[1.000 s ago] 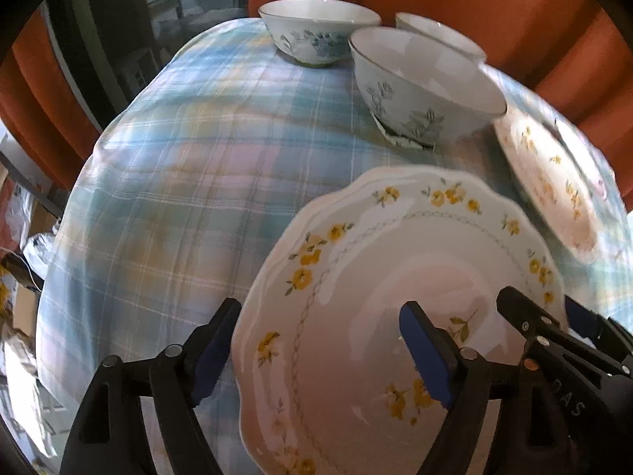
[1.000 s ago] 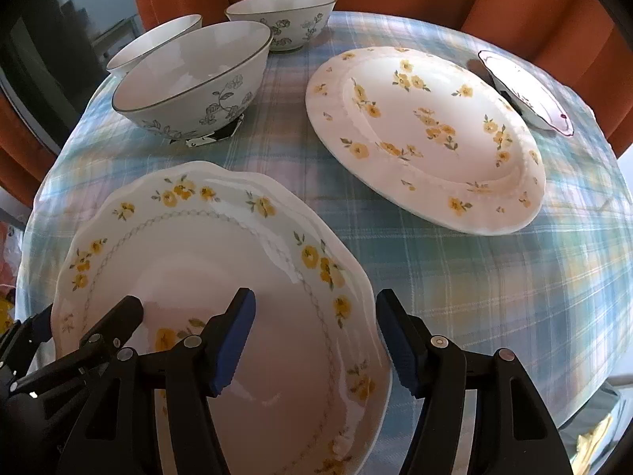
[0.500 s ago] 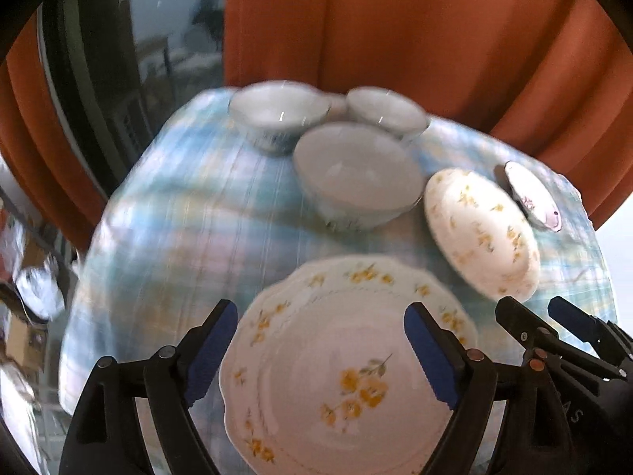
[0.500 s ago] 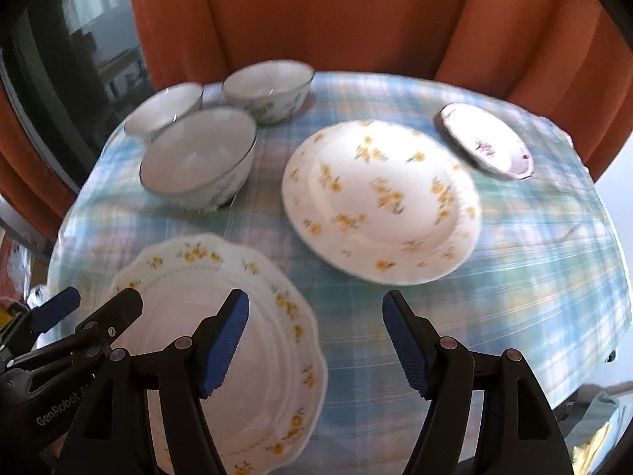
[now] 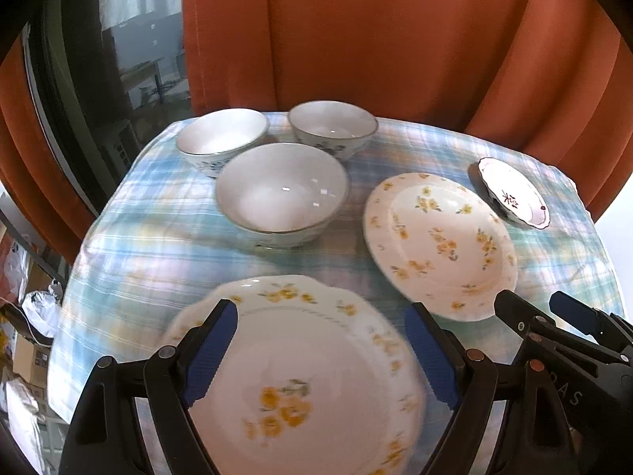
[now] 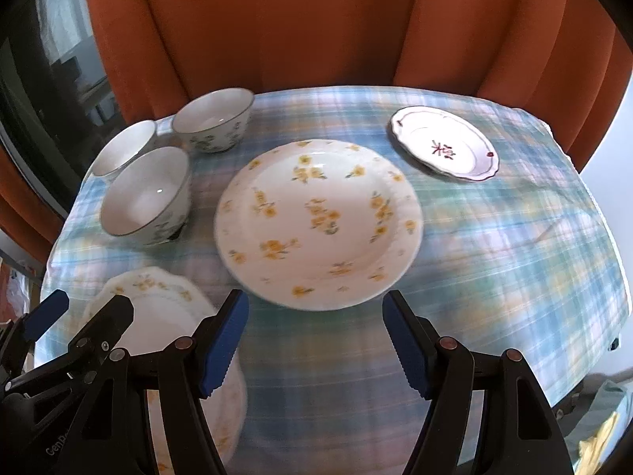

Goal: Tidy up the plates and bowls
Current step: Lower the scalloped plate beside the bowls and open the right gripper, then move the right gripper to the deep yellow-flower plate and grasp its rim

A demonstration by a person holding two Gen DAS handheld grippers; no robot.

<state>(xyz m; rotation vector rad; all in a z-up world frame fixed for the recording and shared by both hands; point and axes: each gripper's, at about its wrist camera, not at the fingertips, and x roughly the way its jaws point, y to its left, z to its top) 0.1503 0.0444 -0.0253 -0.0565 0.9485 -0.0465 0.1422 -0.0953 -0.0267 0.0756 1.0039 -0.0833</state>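
We've got both grippers up above the table now, nothing in either one. The left gripper (image 5: 320,352) has its blue-padded jaws spread wide over the scalloped white plate with yellow flowers (image 5: 308,360), but the pads aren't on it; the plate lies flat on the blue plaid tablecloth (image 5: 158,217) at the near edge. The right gripper (image 6: 314,340) is released too: its jaws have just been opening, and there's only bare cloth between them. In the right wrist view that scalloped plate sits off to the lower left, partly behind the left gripper.

The rest of the crockery is spread out on the cloth. The round white plate with scattered yellow flowers (image 6: 318,223) is near the middle, just past the right gripper's fingertips (image 6: 227,334). The small white scalloped saucer with a dark red motif (image 6: 445,148) is at the far right, apart from the round plate. Three white bowls with blue-grey flower prints are bunched at the far left: the largest bowl (image 5: 283,194) nearest us, and the two smaller bowls (image 5: 221,136) (image 5: 332,126) behind it, close together. An orange curtain (image 5: 356,39) hangs behind the table.

Both views are a bit blurry near the bottom.
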